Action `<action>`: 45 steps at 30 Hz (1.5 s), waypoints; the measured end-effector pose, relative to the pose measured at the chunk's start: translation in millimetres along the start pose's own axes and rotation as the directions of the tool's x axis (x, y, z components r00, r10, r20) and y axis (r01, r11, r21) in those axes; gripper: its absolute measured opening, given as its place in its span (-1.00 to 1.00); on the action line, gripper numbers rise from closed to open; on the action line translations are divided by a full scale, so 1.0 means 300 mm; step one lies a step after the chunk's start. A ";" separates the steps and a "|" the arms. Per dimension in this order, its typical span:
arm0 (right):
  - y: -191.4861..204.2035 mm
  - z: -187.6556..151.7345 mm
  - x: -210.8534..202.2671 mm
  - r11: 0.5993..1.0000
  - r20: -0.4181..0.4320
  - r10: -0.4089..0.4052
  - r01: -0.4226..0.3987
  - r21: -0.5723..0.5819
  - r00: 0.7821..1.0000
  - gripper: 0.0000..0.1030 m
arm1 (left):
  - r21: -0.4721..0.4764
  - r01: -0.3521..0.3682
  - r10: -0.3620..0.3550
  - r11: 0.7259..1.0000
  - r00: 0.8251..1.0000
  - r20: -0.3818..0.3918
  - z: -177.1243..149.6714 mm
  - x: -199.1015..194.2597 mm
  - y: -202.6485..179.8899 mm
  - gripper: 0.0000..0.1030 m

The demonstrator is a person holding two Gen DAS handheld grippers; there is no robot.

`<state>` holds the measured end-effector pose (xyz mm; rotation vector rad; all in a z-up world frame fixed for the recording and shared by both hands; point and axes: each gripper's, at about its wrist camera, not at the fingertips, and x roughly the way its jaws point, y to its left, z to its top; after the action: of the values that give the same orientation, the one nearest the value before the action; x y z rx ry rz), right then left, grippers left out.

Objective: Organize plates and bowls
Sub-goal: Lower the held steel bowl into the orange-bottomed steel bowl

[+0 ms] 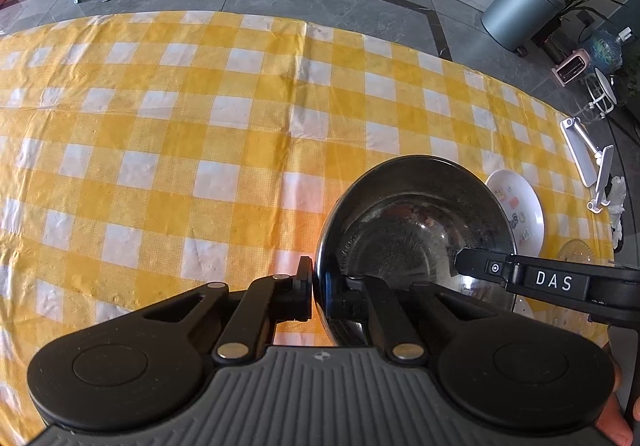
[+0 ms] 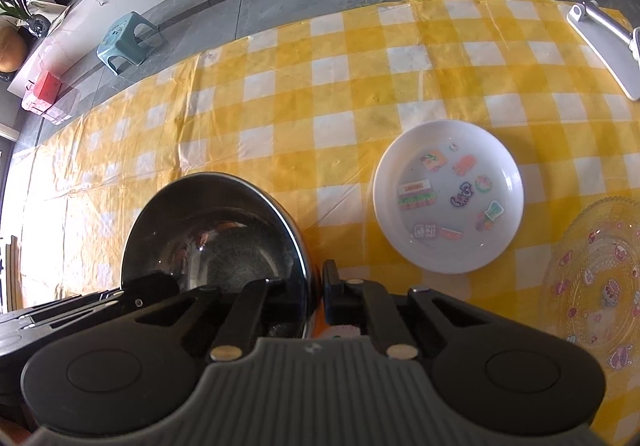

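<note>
Over a yellow-and-white checked tablecloth (image 1: 160,117), I point both hand-held grippers steeply downward at one steel bowl (image 1: 416,221). My left gripper (image 1: 316,286) is clenched on the bowl's left rim, one finger outside the wall and the other inside. My right gripper (image 2: 316,294) pinches the opposite rim the same way, its outer finger (image 2: 330,282) standing just beside the bowl's edge; in the left wrist view it enters from the right as a black bar lettered "DAS". A fingertip of my own shows at the lower right corner of that view.

Held between the two grips near the table's near edge, the bowl is round and deep, with a dark polished interior that mirrors the room and a thin bright lip. Whether its base touches the cloth I cannot tell.

To its right lies a shallow white plate (image 2: 448,197), glossy and smooth, its well dotted with small coloured stickers. Further right sits a clear glass plate (image 2: 596,270) with a ribbed, scalloped rim and pink cartoon prints. Both plates rest flat and apart from the bowl. Creased and slightly glossy, the cloth shows fold lines across its squares.
</note>
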<state>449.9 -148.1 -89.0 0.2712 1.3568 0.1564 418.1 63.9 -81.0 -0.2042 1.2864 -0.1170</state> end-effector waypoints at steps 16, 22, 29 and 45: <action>0.103 -0.221 -0.275 0.998 0.023 0.019 -0.017 -0.066 1.000 -0.91 | 0.062 -0.039 0.039 0.997 0.999 0.010 -0.187 -0.328 -0.015 -0.89; 0.161 -0.386 -0.372 0.992 0.024 0.032 -0.029 -0.124 0.999 -0.91 | 0.073 -0.065 0.064 0.995 0.998 0.013 -0.330 -0.454 0.010 -0.88; 0.217 -0.567 -0.398 0.984 0.005 0.031 -0.030 -0.178 1.000 -0.90 | 0.087 -0.089 0.092 0.992 0.995 -0.032 -0.519 -0.508 0.058 -0.85; 0.259 -0.730 -0.278 0.974 -0.068 -0.027 0.011 -0.226 0.997 -0.89 | 0.092 -0.096 0.107 0.991 0.987 -0.122 -0.658 -0.423 0.129 -0.82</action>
<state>222.2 -73.6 -29.9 0.0624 1.3978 0.3044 192.3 110.2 -22.5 -0.0574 1.4126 -0.0992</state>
